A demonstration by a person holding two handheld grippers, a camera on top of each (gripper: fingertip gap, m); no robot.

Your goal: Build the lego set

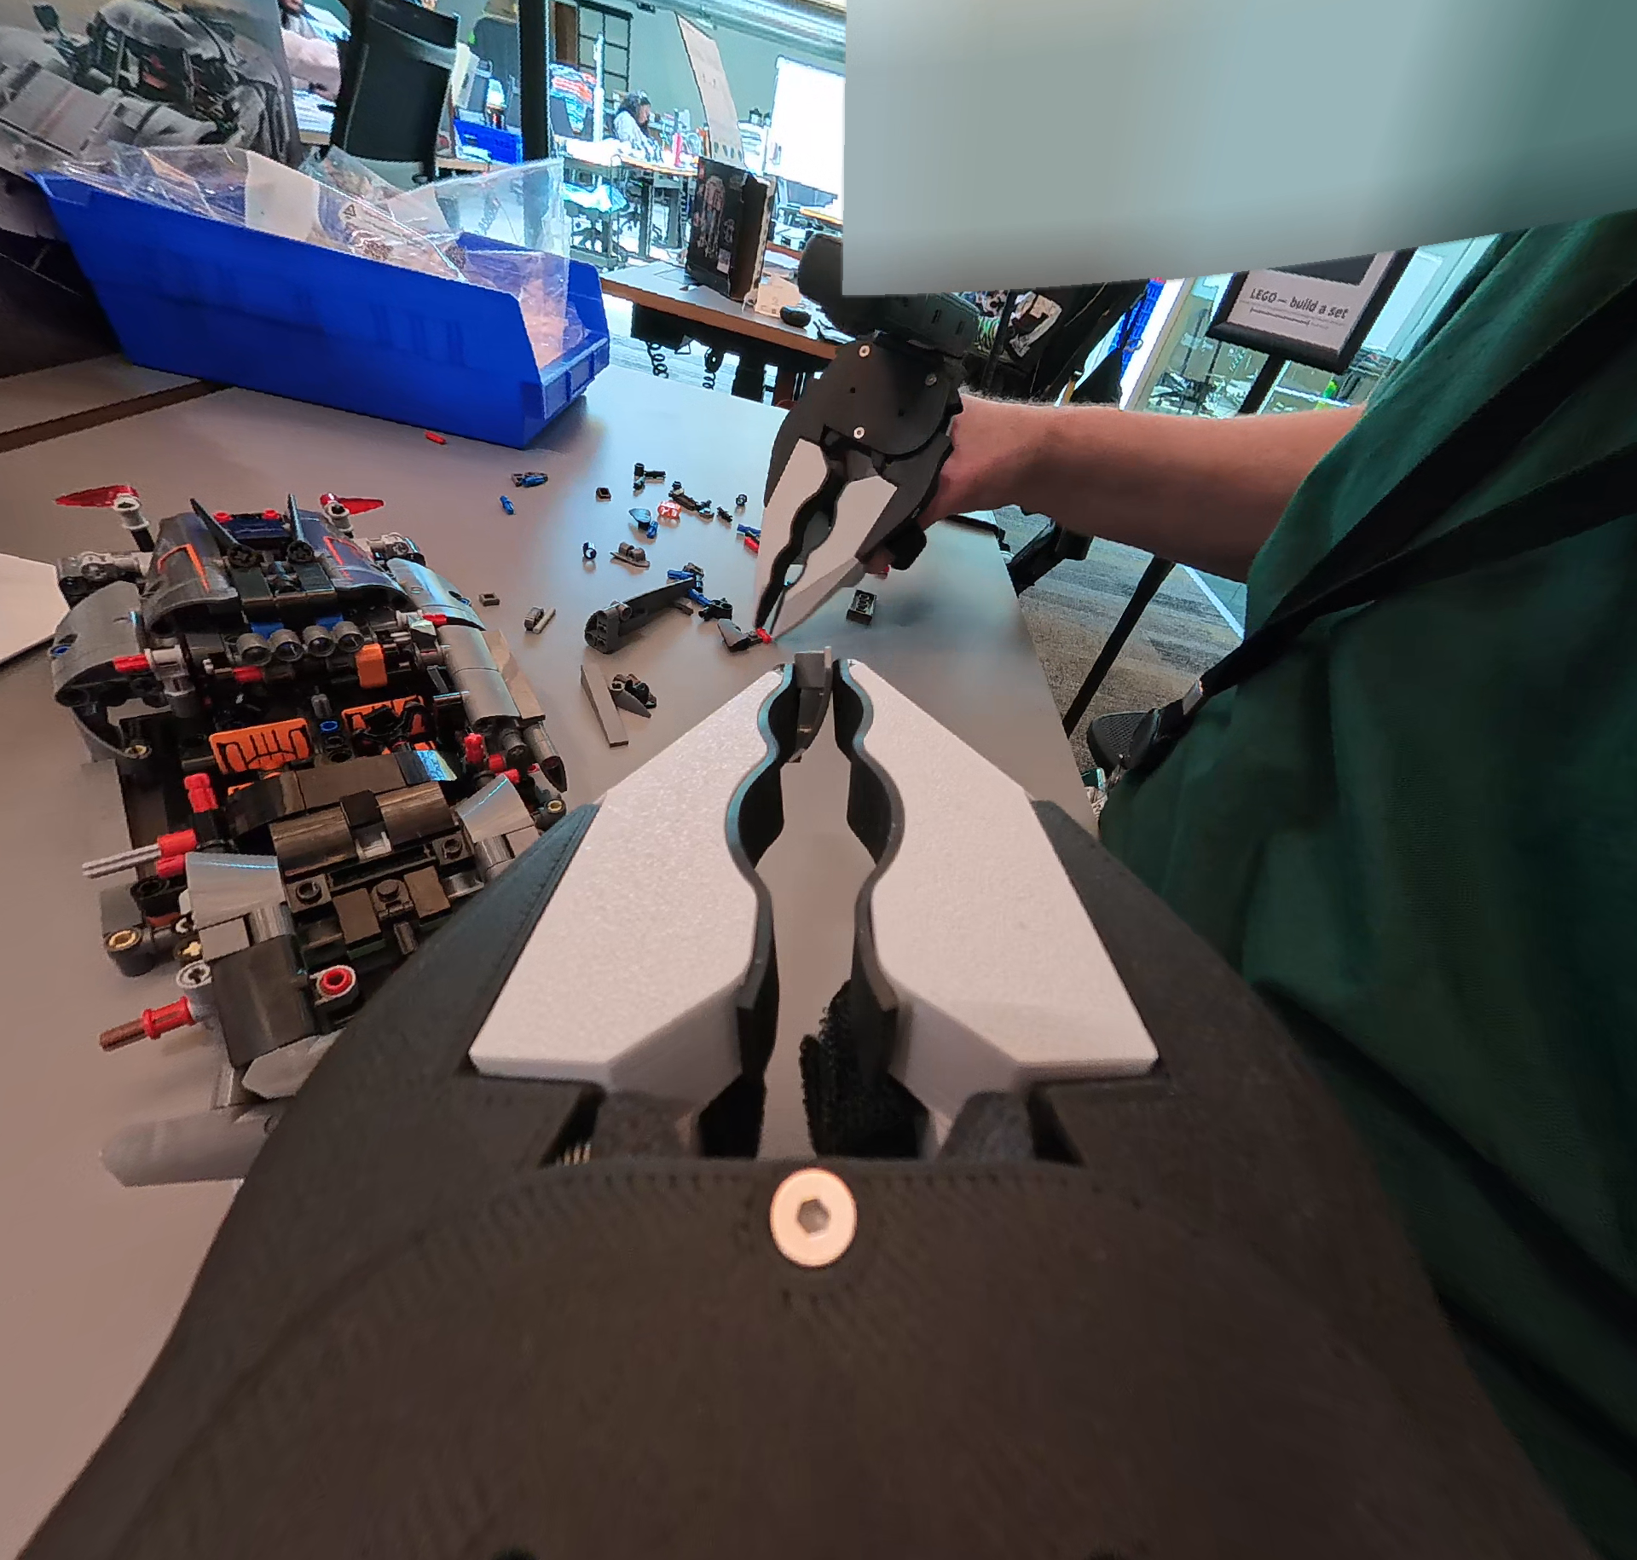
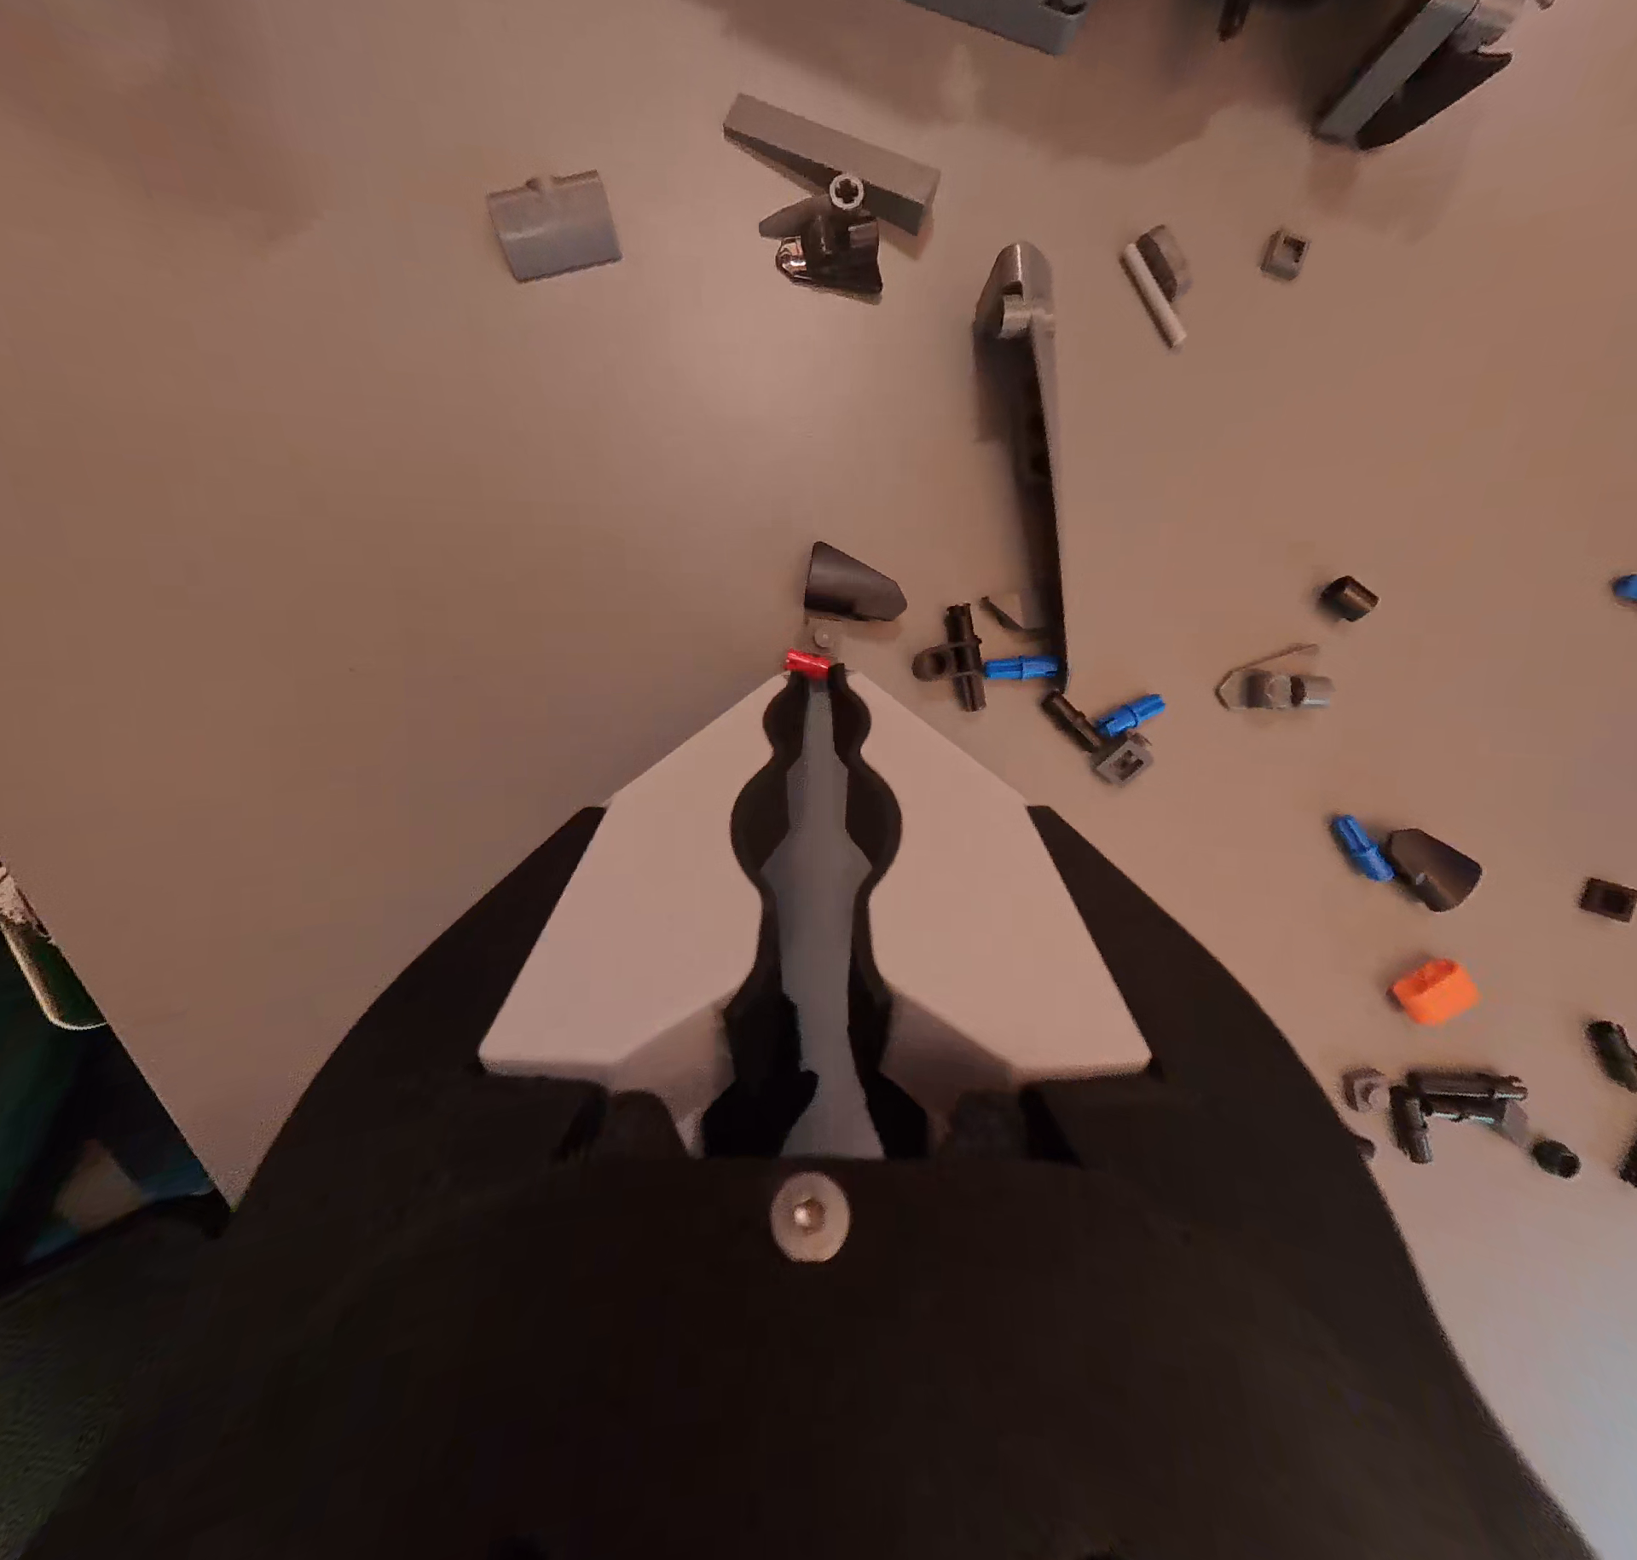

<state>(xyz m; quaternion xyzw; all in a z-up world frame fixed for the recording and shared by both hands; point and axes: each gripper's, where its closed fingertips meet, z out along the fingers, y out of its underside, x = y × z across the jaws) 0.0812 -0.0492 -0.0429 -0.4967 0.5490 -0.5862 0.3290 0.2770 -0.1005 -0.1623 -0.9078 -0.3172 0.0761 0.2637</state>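
Note:
In the left wrist view my left gripper (image 1: 813,667) is shut on a small dark grey piece (image 1: 810,694), held above the table. The half-built black, grey and orange Lego car (image 1: 292,747) lies to its left. My right gripper (image 1: 766,632) points down among the loose pieces ahead. In the right wrist view the right gripper (image 2: 813,678) is shut on a small red pin (image 2: 806,663) at its tips. The pin sits at the base of a black curved piece (image 2: 852,589) on the table.
Loose parts lie to the right of the right gripper: a long grey beam (image 2: 1023,455), blue pins (image 2: 1019,667), an orange piece (image 2: 1433,990), a grey curved panel (image 2: 554,224) and a grey wedge (image 2: 833,158). A blue bin (image 1: 337,322) stands behind. A person's green shirt (image 1: 1417,809) is at the right. Across from one pair of fingers to the other is roughly 25 cm.

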